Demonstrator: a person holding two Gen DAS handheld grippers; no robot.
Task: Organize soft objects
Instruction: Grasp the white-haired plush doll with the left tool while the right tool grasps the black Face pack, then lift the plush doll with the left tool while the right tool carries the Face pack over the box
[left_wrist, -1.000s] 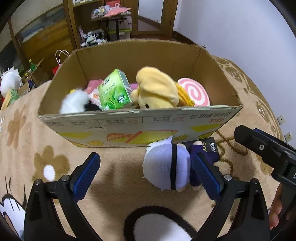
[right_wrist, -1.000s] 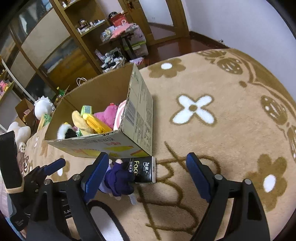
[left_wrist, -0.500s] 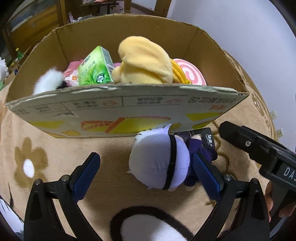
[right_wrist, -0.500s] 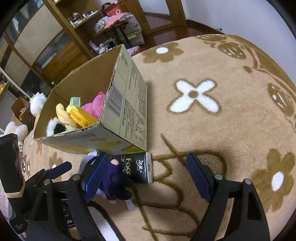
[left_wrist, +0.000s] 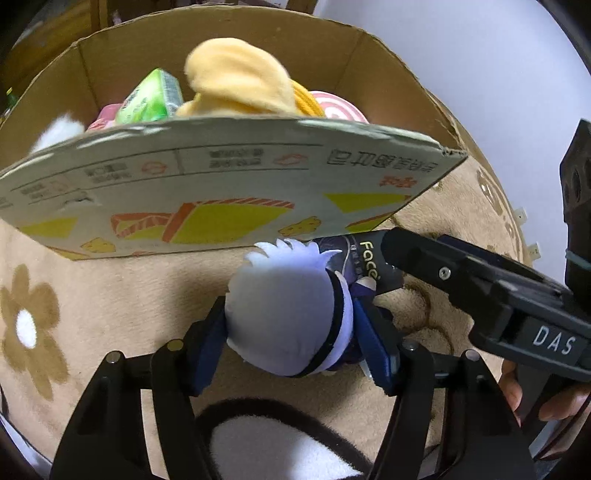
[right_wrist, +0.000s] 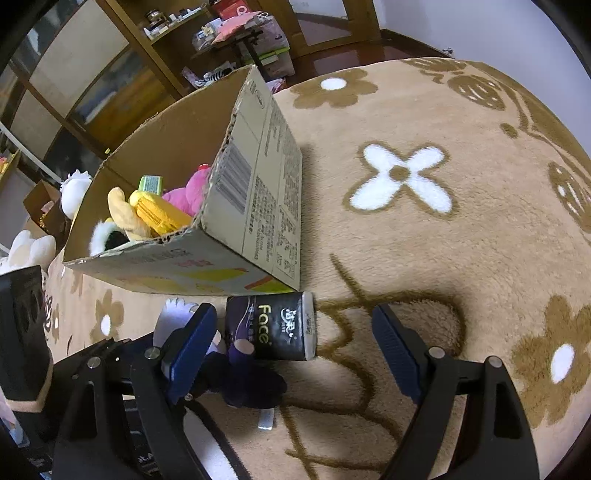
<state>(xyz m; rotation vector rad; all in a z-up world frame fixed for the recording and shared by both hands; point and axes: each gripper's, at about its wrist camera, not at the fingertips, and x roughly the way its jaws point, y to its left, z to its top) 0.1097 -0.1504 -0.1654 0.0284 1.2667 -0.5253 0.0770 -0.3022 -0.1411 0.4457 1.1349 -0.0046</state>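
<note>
Beige flower-pattern carpet (right_wrist: 424, 236) fills floor. Cardboard box (left_wrist: 229, 192) on carpet holds yellow plush (left_wrist: 240, 81) and green tissue pack (left_wrist: 151, 98). White-haired plush doll (left_wrist: 284, 314) lies just before box wall, pinched by left gripper (left_wrist: 291, 341). Black tissue pack (right_wrist: 273, 326) touches doll. Right gripper (right_wrist: 291, 350) spread wide, holding nothing.

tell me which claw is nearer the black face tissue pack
Right. The right claw is open with the tissue pack between its fingers. The left claw sits just short of it, shut on the white-haired plush doll.
</note>
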